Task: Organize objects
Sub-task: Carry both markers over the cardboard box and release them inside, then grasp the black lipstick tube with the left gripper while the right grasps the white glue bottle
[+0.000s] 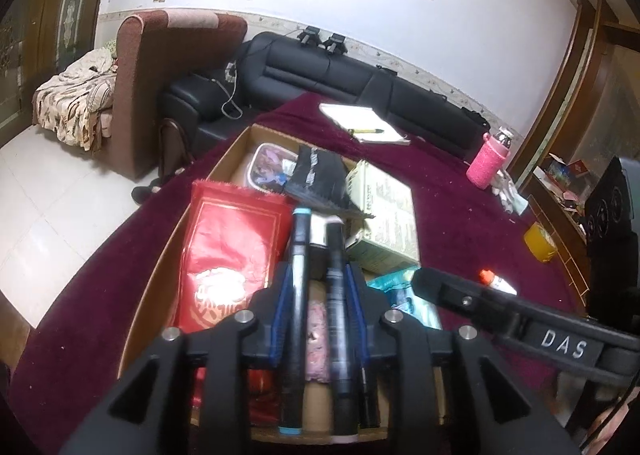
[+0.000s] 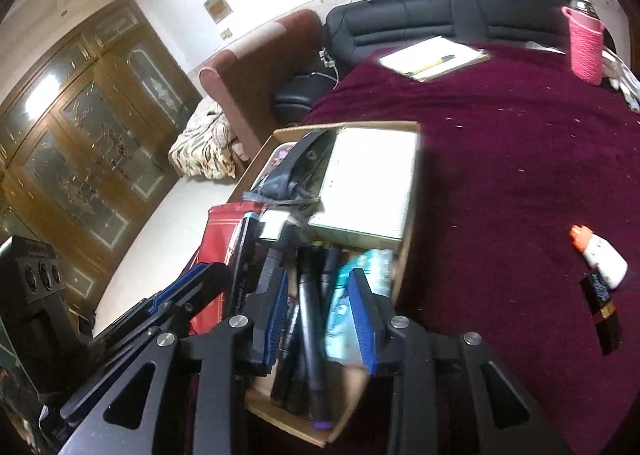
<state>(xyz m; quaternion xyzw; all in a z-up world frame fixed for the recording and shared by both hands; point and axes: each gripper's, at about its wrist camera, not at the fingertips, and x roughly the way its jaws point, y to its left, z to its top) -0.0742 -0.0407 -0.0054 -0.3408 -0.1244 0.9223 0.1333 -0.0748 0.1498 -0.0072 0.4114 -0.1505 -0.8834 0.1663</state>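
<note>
Surroundings: we see a notebook [image 1: 366, 123] with a pen on it, a pink-sleeved bottle [image 1: 490, 159] and a small white orange-capped bottle [image 2: 600, 255] on the maroon tablecloth [image 2: 500, 159], well apart from the cardboard box [image 1: 236, 147].

Box holds a red packet [image 1: 228, 255], pale green box [image 1: 384, 215], black pouch [image 1: 320, 179], teal packet [image 2: 352, 287].

Left gripper [image 1: 318, 295]: fingers clamped on two dark markers [image 1: 298, 295] above the box. Right gripper [image 2: 322, 295]: fingers apart, straddling markers lying in the box.
</note>
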